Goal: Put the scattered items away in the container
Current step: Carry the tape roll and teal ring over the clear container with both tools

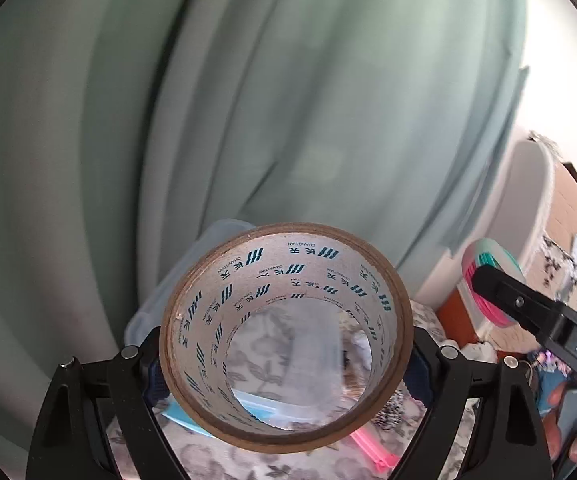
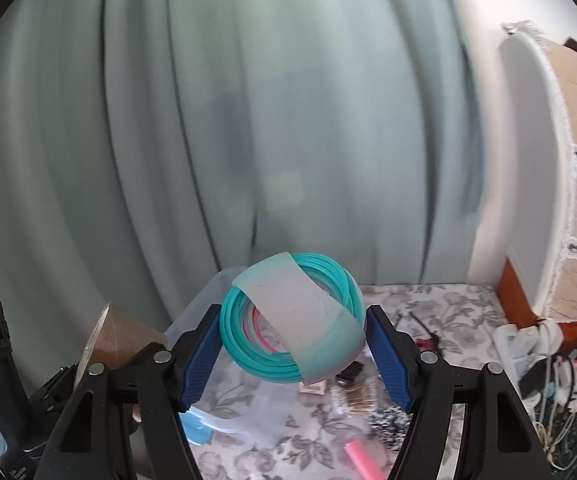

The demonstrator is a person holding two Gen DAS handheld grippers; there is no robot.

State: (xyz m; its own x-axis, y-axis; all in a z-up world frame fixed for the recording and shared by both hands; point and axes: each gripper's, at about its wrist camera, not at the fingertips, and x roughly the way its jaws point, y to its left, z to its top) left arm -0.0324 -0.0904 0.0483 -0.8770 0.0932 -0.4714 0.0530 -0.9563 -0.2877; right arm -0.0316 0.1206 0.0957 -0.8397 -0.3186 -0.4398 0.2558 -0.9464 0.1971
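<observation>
The left gripper [image 1: 286, 354] has its jaws spread wide, and they squeeze the roll of brown tape [image 1: 286, 336] from both sides. The tape is big and round, so the jaws have to stay far apart to hold it. Its hole faces the camera, and you can look right through it.

The right gripper [image 2: 293, 346] has its jaws about half open. The blue pads [image 2: 198, 356] press on a bundle of teal cord [image 2: 288, 320] with a pale band wrapped around it. A bit of pink cord shows inside the loops. The bundle is smaller than the tape, so these jaws sit closer together.

Both things are up in the air, off the flowery cloth [image 2: 428, 304] below the jaws. I think they are held high so they can go over the wall of the clear plastic box [image 2: 208, 304]. That box sits just under and behind the right jaws, a little to their left.

Past the jaws, more small things lie on the cloth, like a pink stick [image 2: 362, 456]. A green curtain [image 2: 228, 120] hangs behind everything.
</observation>
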